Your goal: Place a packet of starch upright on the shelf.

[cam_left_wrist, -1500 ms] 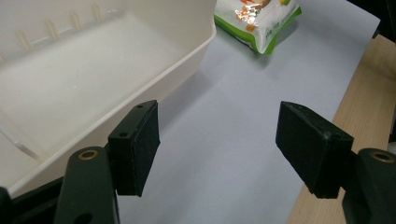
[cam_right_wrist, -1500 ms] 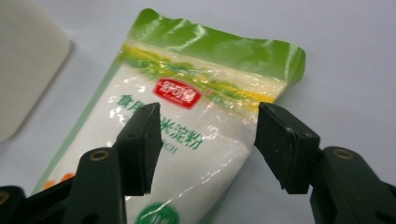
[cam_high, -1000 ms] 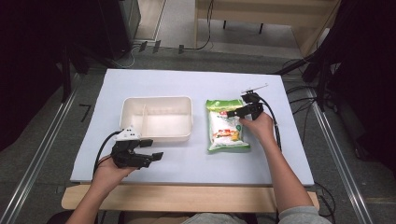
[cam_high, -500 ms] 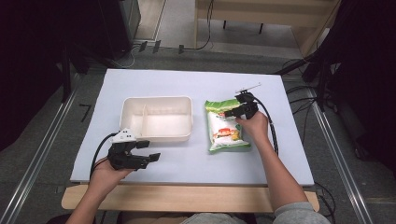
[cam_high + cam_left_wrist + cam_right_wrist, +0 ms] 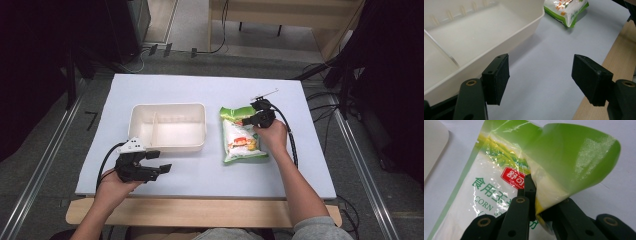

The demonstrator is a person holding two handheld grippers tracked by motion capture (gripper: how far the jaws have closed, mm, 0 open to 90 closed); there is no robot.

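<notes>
The tabletop [image 5: 200,90] lies under a pale sheet, with a bare wooden strip along the near edge. Left of the middle sits a cream plastic tub [image 5: 168,127], long side running left to right, a thin divider walling off a narrow section at its left end; both sections look bare inside. In the left gripper view the tub [image 5: 474,37] runs along the left, its near wall just beside the left-hand jaw.

Right of the tub, a little apart from it, lies a green-and-white food bag [image 5: 241,135], flat over most of its length, its bottom pointing toward the near edge. In the right gripper view the bag [image 5: 499,182] shows a red label, green lettering and the word "CORN", and its green top corner is curled up off the sheet.

At the near-left corner the left gripper [image 5: 159,161] is held low in the left hand [image 5: 117,182], pointing right, clear of the tub. Its jaws are spread wide with only the sheet between them.

Over at the bag's far-right corner, the right gripper [image 5: 246,121] is in the right hand [image 5: 272,136]. Its jaws are pinched tight on that corner, the film folding up around them.
</notes>
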